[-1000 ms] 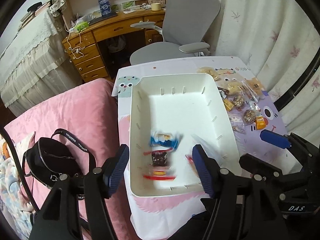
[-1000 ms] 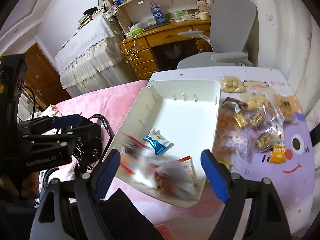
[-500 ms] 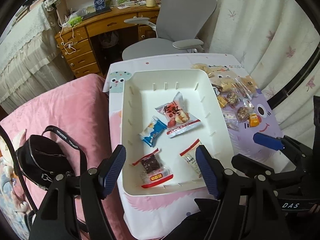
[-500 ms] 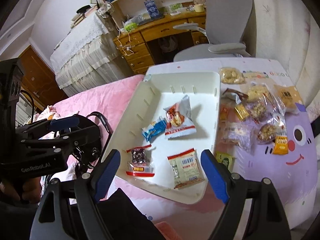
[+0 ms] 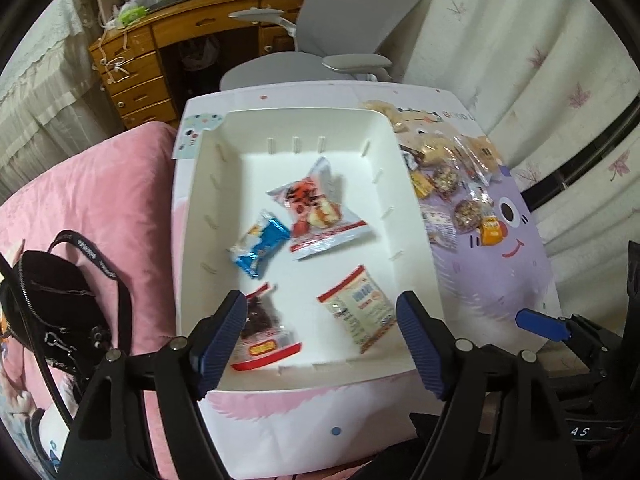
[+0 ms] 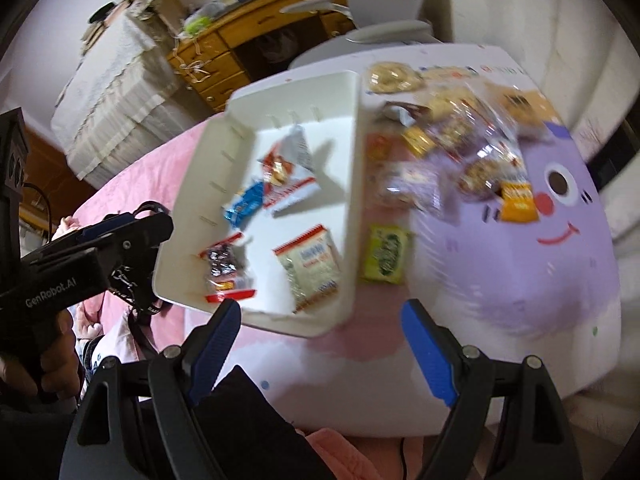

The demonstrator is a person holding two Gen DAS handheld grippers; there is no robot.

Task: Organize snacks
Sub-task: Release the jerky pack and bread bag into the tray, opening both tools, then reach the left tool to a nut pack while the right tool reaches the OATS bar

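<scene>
Left gripper (image 5: 320, 340) hangs over the near end of the white tray (image 5: 416, 216), jaws spread wide, nothing between them. The tray runs lengthwise straight away from it toward the grey office chair (image 5: 340, 40), with its near wall just under the fingertips. Inside, four packets: the dark red-trimmed packet (image 5: 260, 332) lies right by the left finger, partly covered by it; the beige packet (image 5: 356, 308) lies just inside the right finger, long axis angled away to the left; beyond them the blue packet (image 5: 258, 248) sits slantwise, touching the big red-and-white bag (image 5: 316, 212), whose pointed corner aims at the far wall. The back half of the tray floor is bare.

Right gripper (image 6: 324, 340) is also wide open and empty-handed, held over the table's near part beside the tray's near right corner. Ahead between its fingers lies the green packet (image 6: 386, 254), just outside the tray's right wall, upright in the view. Beyond it the loose snack pile (image 6: 460, 152) spreads over the purple cat-face mat (image 6: 540, 272), badly smeared by motion blur, so single packets are hard to tell apart; an orange packet (image 6: 518, 202) stands out at its right edge.
</scene>
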